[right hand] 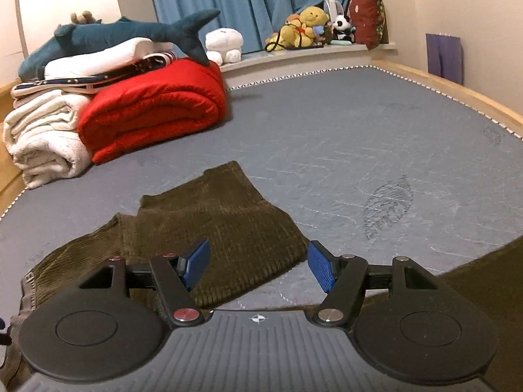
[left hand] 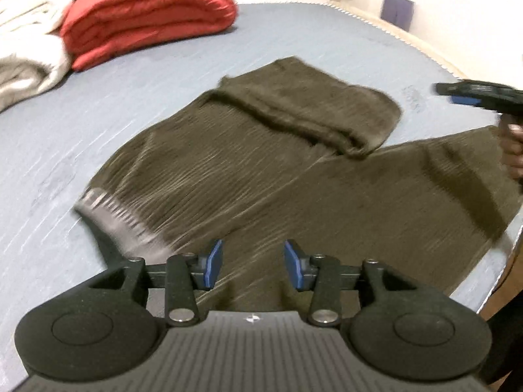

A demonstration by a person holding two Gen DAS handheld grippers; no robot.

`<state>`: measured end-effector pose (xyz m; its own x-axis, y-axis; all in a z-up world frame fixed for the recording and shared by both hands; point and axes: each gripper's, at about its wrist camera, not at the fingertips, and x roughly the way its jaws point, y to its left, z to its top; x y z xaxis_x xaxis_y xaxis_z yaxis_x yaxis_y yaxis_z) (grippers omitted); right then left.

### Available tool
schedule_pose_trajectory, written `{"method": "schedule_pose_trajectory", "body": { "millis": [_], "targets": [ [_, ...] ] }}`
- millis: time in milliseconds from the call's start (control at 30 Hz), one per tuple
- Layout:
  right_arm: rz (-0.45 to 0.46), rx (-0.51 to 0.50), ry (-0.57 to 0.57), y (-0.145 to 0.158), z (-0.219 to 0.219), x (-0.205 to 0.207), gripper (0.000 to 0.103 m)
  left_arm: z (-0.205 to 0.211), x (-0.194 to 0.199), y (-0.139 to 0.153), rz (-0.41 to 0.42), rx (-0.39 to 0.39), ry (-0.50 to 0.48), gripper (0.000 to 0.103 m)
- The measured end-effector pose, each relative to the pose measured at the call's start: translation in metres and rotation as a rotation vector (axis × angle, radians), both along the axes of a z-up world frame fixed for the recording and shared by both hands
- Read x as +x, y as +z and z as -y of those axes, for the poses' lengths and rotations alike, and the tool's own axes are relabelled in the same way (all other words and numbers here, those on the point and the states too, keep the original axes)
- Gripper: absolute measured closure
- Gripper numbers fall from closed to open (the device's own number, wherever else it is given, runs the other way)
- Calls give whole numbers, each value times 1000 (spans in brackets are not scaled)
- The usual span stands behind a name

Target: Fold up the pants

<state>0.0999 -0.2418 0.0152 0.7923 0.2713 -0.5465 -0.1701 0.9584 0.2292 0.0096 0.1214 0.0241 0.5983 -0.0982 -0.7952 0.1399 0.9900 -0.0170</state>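
Observation:
Olive-brown corduroy pants (left hand: 248,163) lie spread on the grey-blue mattress (left hand: 98,104), with one leg doubled back on itself at the far end (left hand: 313,111) and the other leg running off to the right (left hand: 425,183). The pale waistband lining (left hand: 114,215) shows at the near left. My left gripper (left hand: 253,266) hovers open above the crotch area with nothing between its blue pads. In the right wrist view the folded leg (right hand: 228,225) lies ahead, and my right gripper (right hand: 258,266) stands open above its near edge, empty. The right gripper (left hand: 464,93) also shows at the right edge of the left wrist view.
A folded red quilt (right hand: 153,107) and a rolled white blanket (right hand: 45,140) sit at the mattress's far left, with a plush shark (right hand: 124,32) on a pile above. Stuffed toys (right hand: 304,26) line the window ledge. A wooden bed frame (right hand: 457,81) borders the right side.

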Motion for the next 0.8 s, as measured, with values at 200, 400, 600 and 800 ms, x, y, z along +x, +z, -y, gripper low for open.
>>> {"method": "schedule_pose_trajectory", "body": {
  "millis": [200,400,600,800],
  "targets": [
    [4,-72,-23,-28,-8,39,35,41,23,14,52,-53,-33,50],
    [-25,-175,-20,-60,-24,77,35,50,43,-1,11,-35,-57,49],
    [-28,-189,-38,-78,-26,111,34,30,54,-11,-21,-26,-15,49],
    [-52,-201,-15,-99,-23,132,37,19,54,-9,-17,-42,-5,49]
  ]
}}
